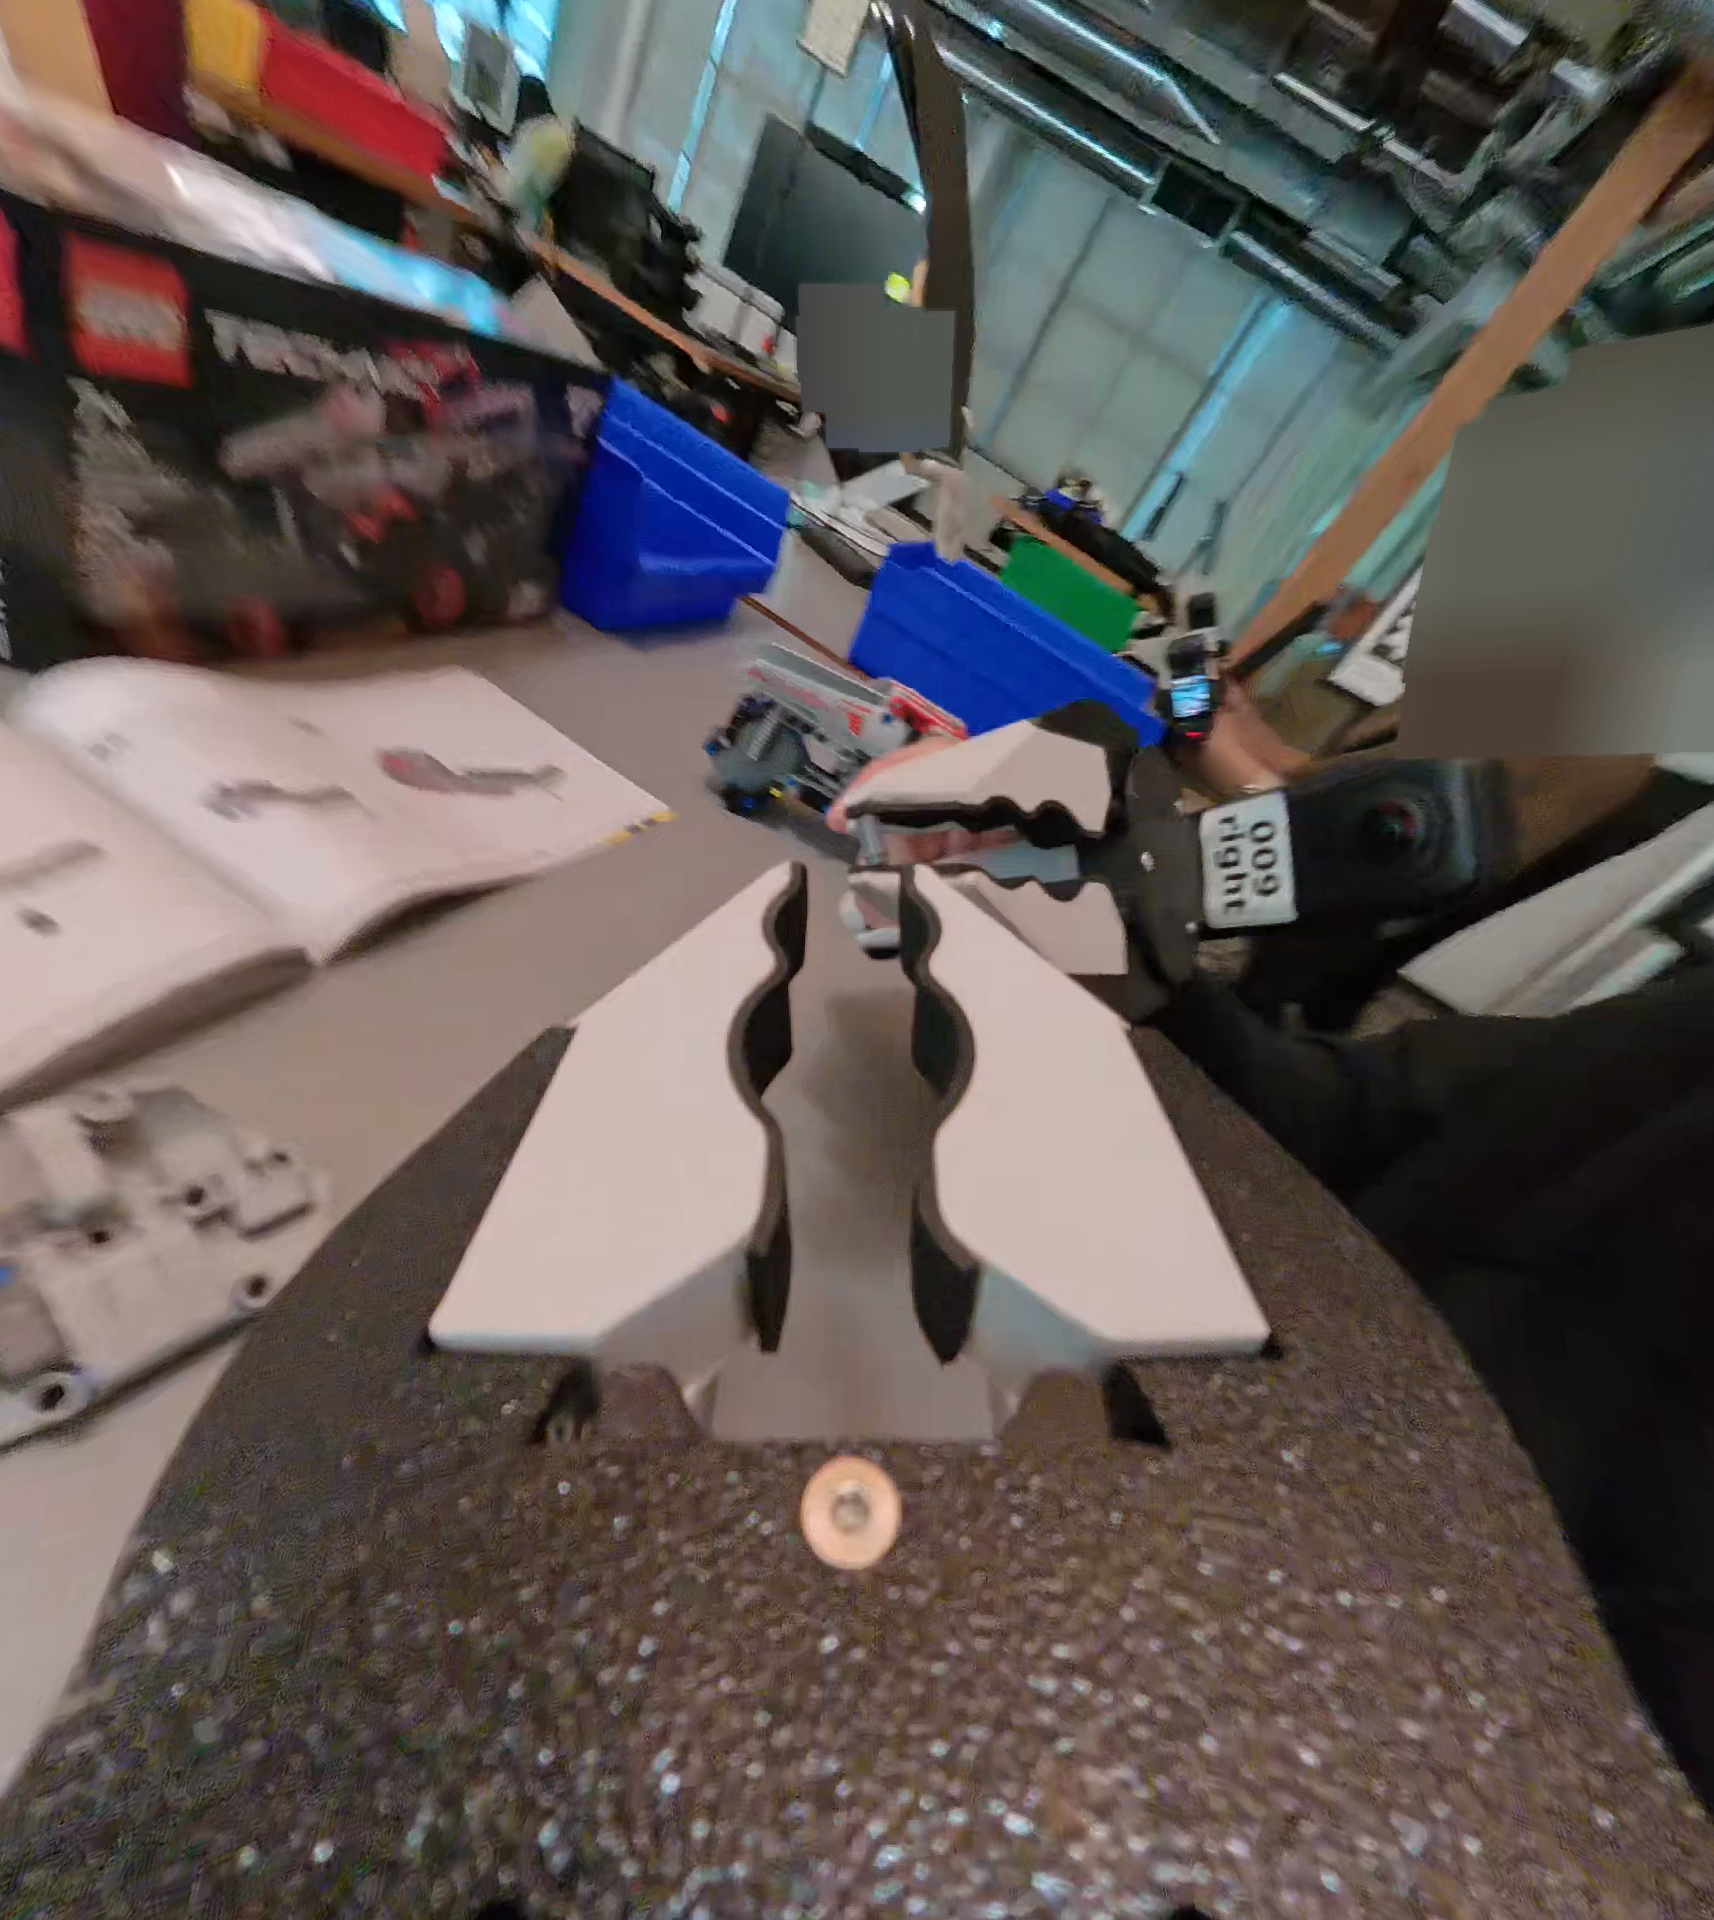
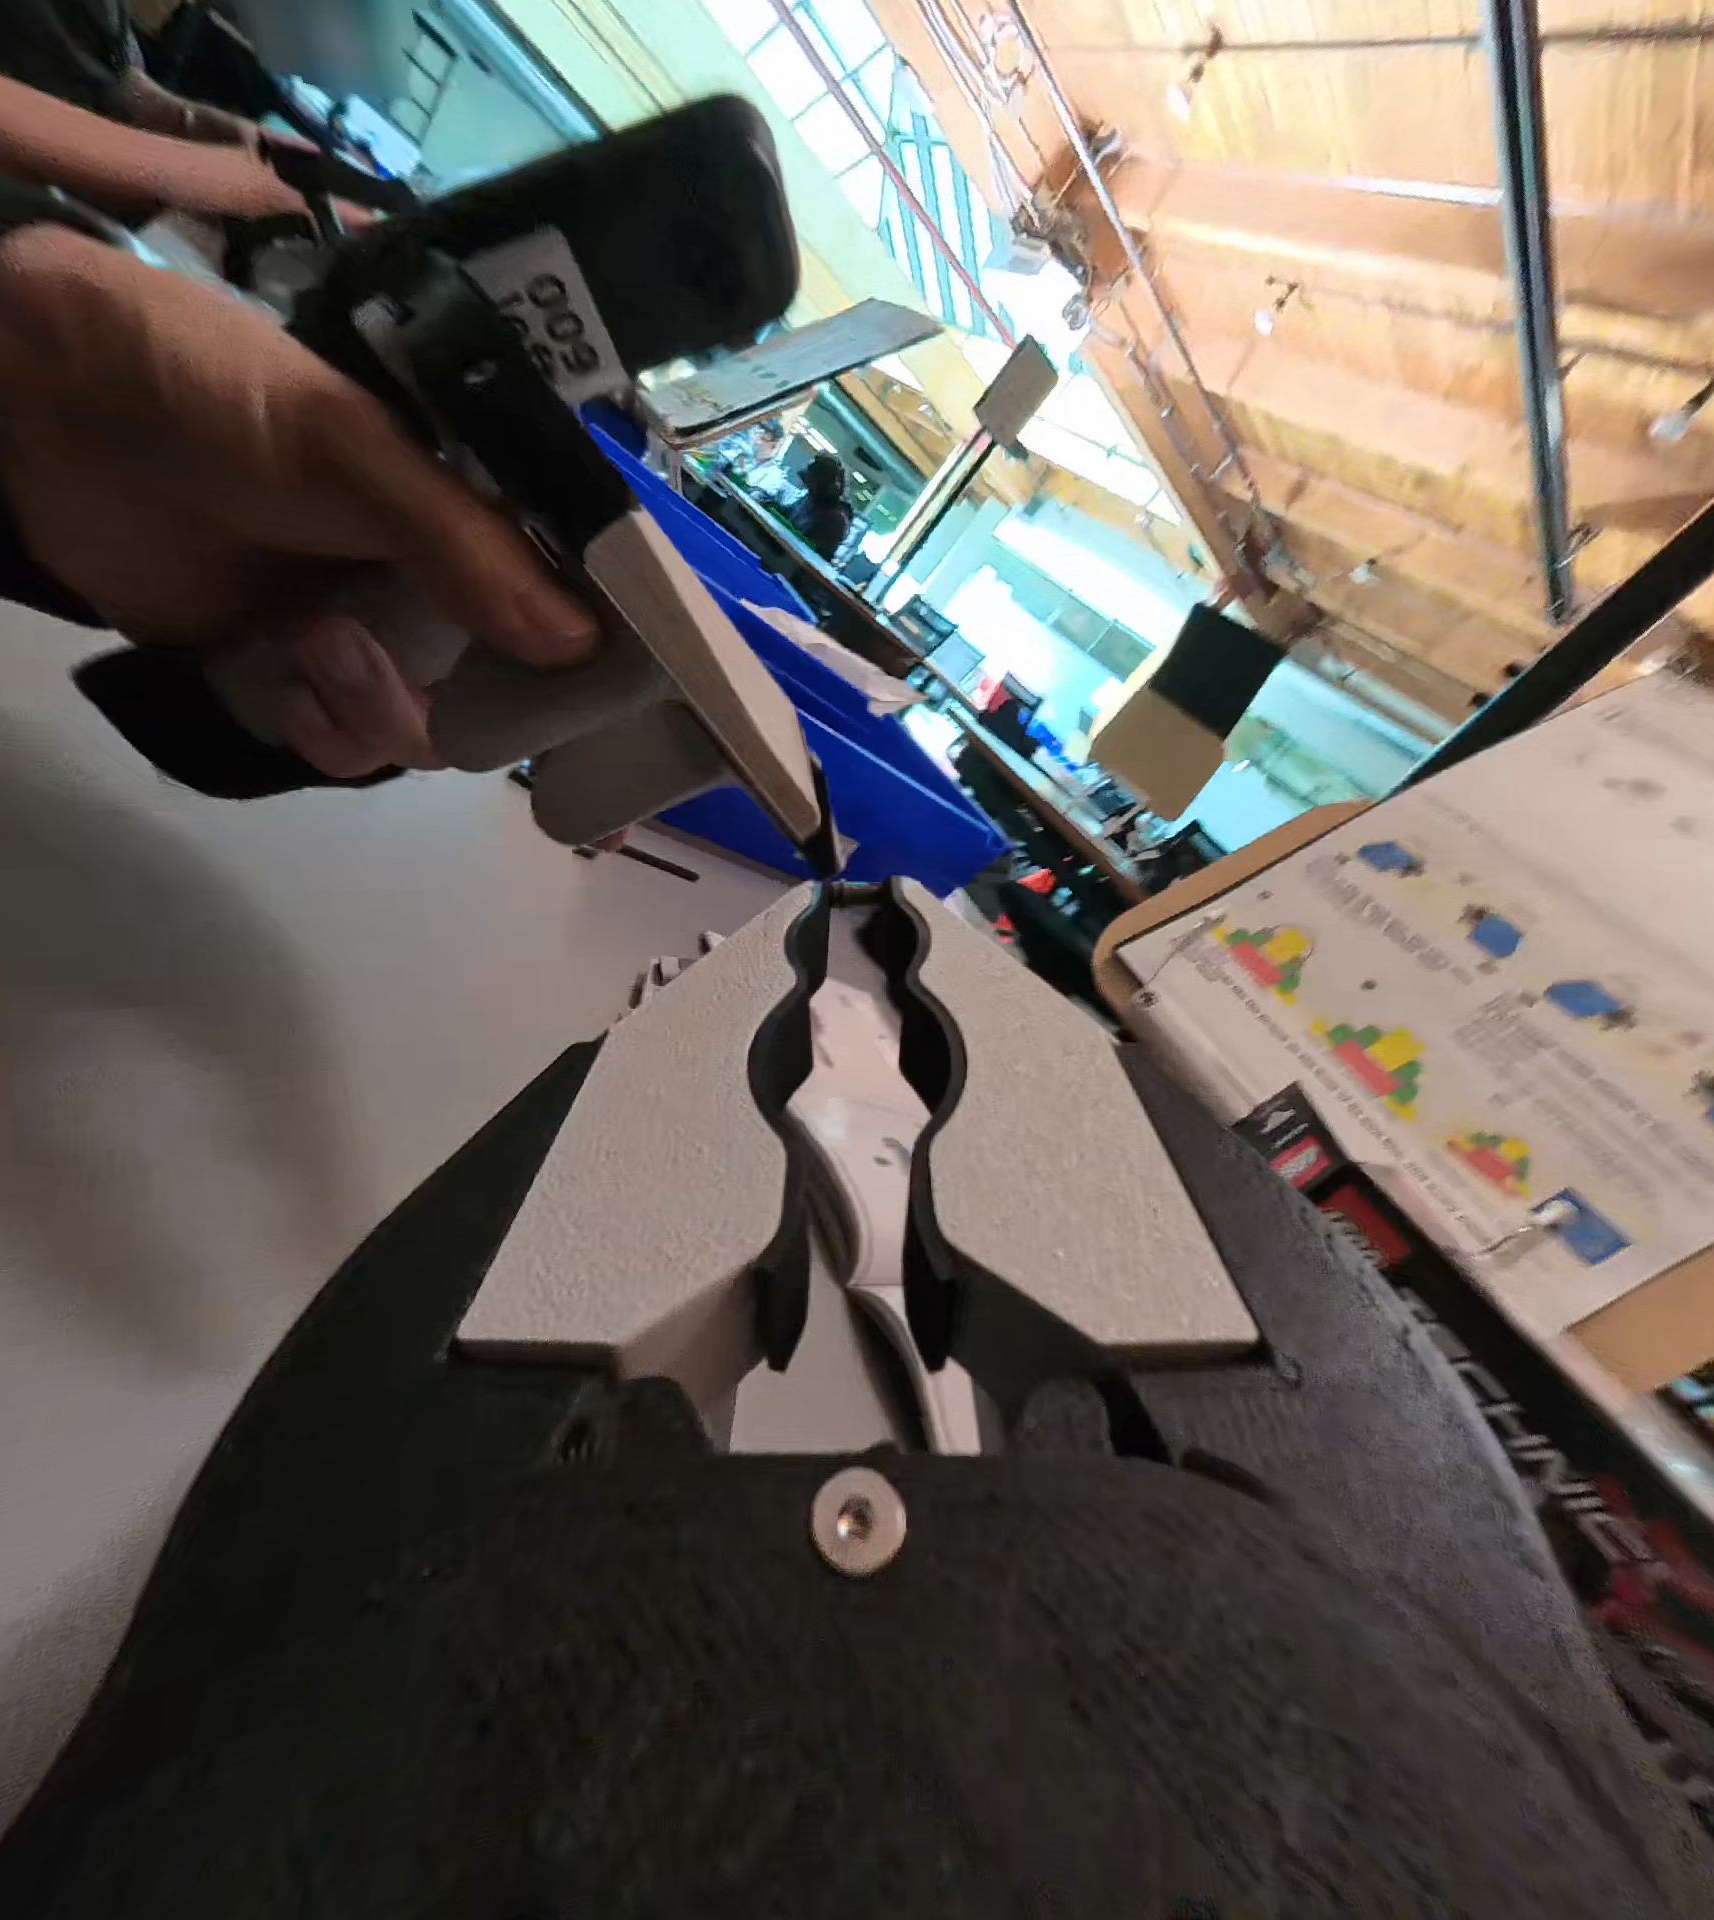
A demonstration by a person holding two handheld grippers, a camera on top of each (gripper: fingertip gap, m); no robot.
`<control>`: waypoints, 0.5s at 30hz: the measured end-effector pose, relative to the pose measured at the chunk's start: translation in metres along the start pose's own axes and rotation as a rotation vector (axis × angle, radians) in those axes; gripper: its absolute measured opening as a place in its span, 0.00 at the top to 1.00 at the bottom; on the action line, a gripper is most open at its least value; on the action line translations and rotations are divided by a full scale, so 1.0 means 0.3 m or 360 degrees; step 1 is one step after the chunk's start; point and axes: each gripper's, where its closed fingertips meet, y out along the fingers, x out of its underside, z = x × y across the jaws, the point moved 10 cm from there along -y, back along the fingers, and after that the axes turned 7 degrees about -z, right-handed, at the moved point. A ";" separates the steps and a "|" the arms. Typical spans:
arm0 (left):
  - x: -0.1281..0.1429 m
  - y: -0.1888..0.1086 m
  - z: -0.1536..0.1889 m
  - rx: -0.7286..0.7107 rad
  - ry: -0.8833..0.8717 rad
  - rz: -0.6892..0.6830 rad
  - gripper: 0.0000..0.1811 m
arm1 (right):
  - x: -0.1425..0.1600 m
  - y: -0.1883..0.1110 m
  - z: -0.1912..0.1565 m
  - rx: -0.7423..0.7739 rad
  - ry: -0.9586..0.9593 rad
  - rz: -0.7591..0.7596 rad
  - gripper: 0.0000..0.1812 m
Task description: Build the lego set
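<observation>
My left gripper (image 1: 853, 883) hovers above the table with its jaws a narrow gap apart and nothing clearly held between them. Its tips meet the tips of my right gripper (image 1: 858, 826), which comes in from the right. The right gripper (image 2: 853, 899) is shut on a pale grey-white lego piece (image 2: 858, 1122) that runs back between its pads; the piece also shows in the left wrist view (image 1: 936, 836). In the right wrist view a hand holds the left gripper (image 2: 817, 831), which points down at the right's tips. Something small and dark sits where the tips meet.
An open instruction booklet (image 1: 261, 810) and a grey sub-assembly (image 1: 105, 1278) lie on the table to the left. The black lego box (image 1: 209, 468) stands behind them. Two blue bins (image 1: 666, 530) (image 1: 988, 644) and a partly built model (image 1: 811, 727) are ahead. A board with a printed sheet (image 2: 1507, 1039) is on the right. Left and right tips are no more than a few centimetres apart. The grey sub-assembly (image 1: 105, 1278) is about equally far from each gripper, around 15 cm.
</observation>
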 end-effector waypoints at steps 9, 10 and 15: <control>0.030 0.006 -0.030 0.0244 -0.0302 -0.0053 0.98 | -0.011 0.014 -0.046 -0.0049 -0.0268 -0.0034 0.96; 0.030 0.005 -0.032 0.0248 -0.0309 -0.0063 0.98 | -0.011 0.015 -0.048 -0.0053 -0.0270 -0.0041 0.96; 0.035 0.001 -0.044 0.0175 -0.0209 -0.0145 0.99 | -0.005 0.023 -0.055 -0.0087 -0.0264 -0.0071 0.95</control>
